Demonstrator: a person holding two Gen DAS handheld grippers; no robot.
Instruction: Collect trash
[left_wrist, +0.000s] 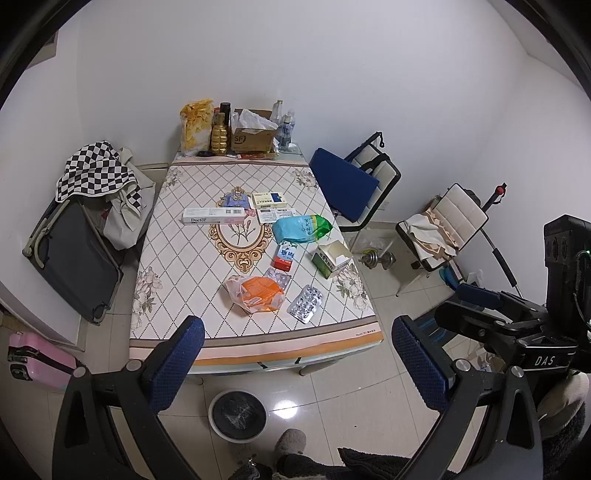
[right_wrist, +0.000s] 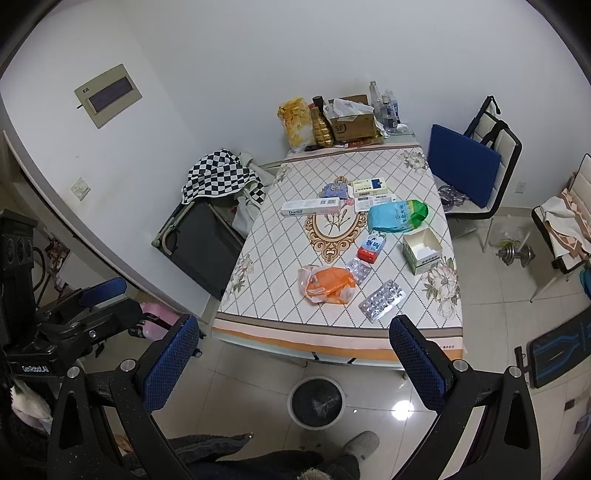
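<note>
I hold my left tongs and right tongs wide and empty, above the floor before the desk. An orange bag and a blister pack lie near its front edge, and a bin stands below.

Blister pack contents too small

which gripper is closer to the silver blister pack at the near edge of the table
Right, by a little. The blister pack lies just ahead of the right gripper, toward its right finger. The left gripper hangs further left, with the pack ahead. Both are open, off the table.
</note>
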